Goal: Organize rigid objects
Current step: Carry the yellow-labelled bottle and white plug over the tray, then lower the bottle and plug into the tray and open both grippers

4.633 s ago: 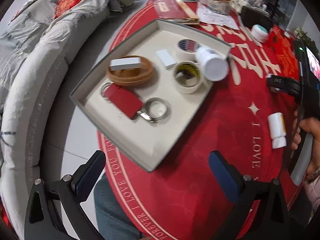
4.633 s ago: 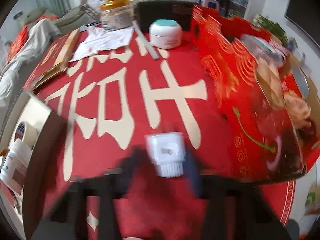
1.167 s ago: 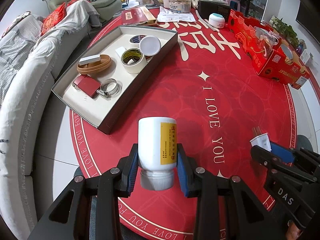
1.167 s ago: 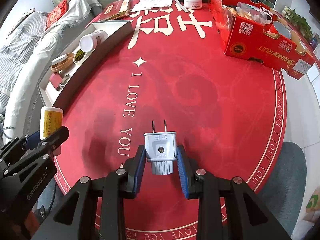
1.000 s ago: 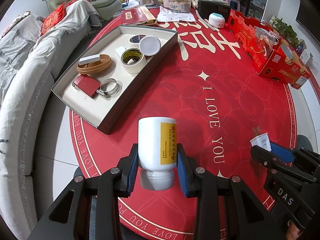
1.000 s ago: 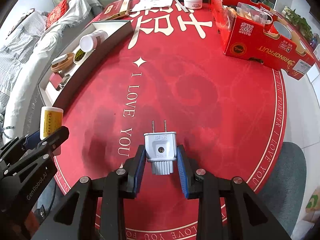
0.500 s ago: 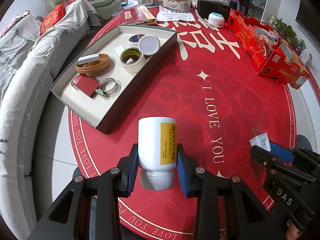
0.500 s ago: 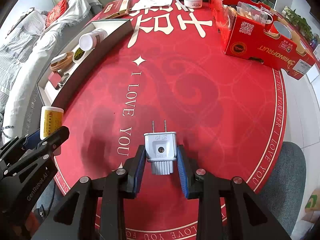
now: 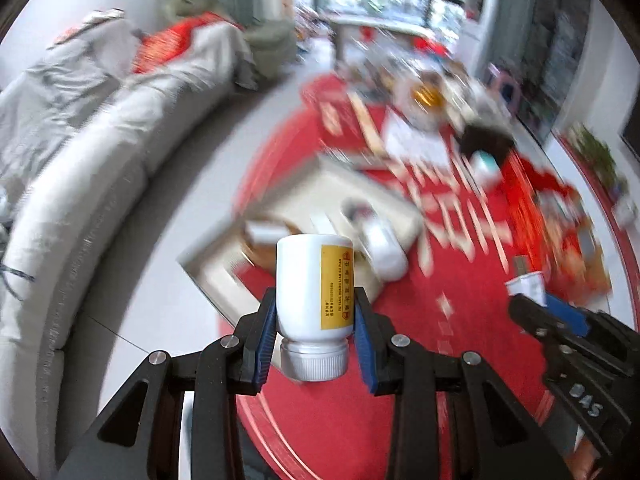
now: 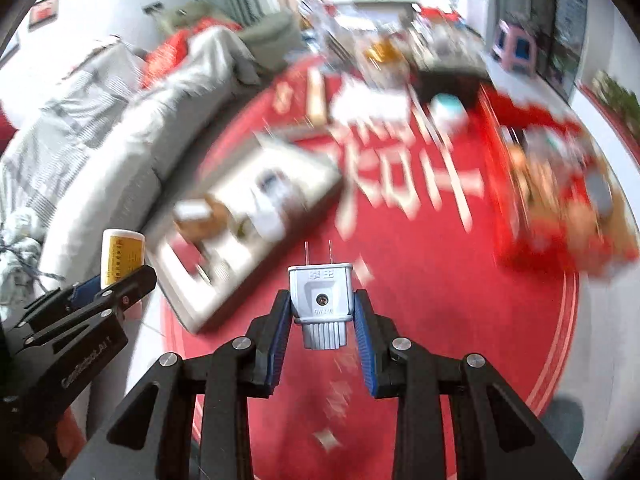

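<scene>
My left gripper [image 9: 315, 344] is shut on a white pill bottle [image 9: 314, 292] with a yellow label, cap toward me, held in the air. My right gripper [image 10: 322, 328] is shut on a grey two-pin plug adapter [image 10: 321, 294], pins pointing away. Beyond both lies the grey open tray [image 9: 224, 276], blurred, with a second white bottle [image 9: 384, 248] and other small items in it. The tray also shows in the right wrist view [image 10: 176, 280]. The left gripper with its bottle [image 10: 120, 256] appears at the left of the right wrist view.
A round table with a red cloth [image 10: 420, 280] carries a red carton [image 10: 560, 200] at the right and jars and papers at the back. A grey sofa [image 9: 80, 160] curves along the left. The background is motion-blurred.
Both grippers have swung up and forward toward the tray, still holding the bottle and the plug. The tray now sits closer and the scene is blurred.
</scene>
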A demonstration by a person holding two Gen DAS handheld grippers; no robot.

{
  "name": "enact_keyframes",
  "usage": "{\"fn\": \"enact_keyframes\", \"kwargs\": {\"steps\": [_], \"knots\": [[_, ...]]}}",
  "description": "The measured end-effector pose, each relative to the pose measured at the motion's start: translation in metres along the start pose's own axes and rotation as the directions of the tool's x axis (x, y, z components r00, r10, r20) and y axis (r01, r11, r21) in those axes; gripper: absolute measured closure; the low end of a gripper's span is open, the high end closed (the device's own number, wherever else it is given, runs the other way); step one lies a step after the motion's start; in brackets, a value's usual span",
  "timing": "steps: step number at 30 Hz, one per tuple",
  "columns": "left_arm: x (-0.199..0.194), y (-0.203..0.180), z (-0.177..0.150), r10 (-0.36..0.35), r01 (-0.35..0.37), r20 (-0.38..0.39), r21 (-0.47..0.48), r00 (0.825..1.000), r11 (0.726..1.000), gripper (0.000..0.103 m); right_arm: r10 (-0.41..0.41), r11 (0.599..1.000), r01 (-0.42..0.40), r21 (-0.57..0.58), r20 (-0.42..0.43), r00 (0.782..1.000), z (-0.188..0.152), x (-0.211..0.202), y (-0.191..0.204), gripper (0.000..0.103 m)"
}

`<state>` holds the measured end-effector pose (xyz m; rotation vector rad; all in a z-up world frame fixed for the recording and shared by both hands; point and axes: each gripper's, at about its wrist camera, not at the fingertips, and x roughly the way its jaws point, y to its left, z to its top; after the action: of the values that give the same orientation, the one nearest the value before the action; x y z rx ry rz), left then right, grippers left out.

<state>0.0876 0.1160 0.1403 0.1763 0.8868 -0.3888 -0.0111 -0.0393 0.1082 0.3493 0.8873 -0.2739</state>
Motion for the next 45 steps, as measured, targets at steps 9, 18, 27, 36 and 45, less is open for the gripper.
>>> {"fn": "enact_keyframes", "kwargs": {"steps": [9,18,27,36,45], "knots": [[0.028,0.045,0.067,0.106,-0.102,0.035,-0.103,0.994,0.989,0.065,0.079,0.991,-0.068,-0.112,0.102,0.992,0.112,0.001,0.059,0.071],[0.093,0.049,0.069,0.119,-0.128,-0.076,-0.120,0.990,0.984,0.065,0.065,0.988,-0.068,-0.138,-0.026,0.998,0.134,0.075,0.082,0.071],[0.137,0.047,0.062,0.116,-0.137,-0.163,-0.123,0.980,0.983,0.065,0.037,0.989,-0.054,-0.137,-0.121,0.992,0.128,0.127,0.078,0.071],[0.162,0.046,0.055,0.116,-0.143,-0.205,-0.124,0.972,0.982,0.065,0.013,0.990,-0.038,-0.134,-0.179,0.984,0.123,0.159,0.074,0.071],[0.186,0.045,0.044,0.145,-0.170,-0.246,-0.082,0.958,0.982,0.032,-0.005,0.985,-0.038,-0.169,-0.250,0.968,0.114,0.190,0.079,0.070]]}}
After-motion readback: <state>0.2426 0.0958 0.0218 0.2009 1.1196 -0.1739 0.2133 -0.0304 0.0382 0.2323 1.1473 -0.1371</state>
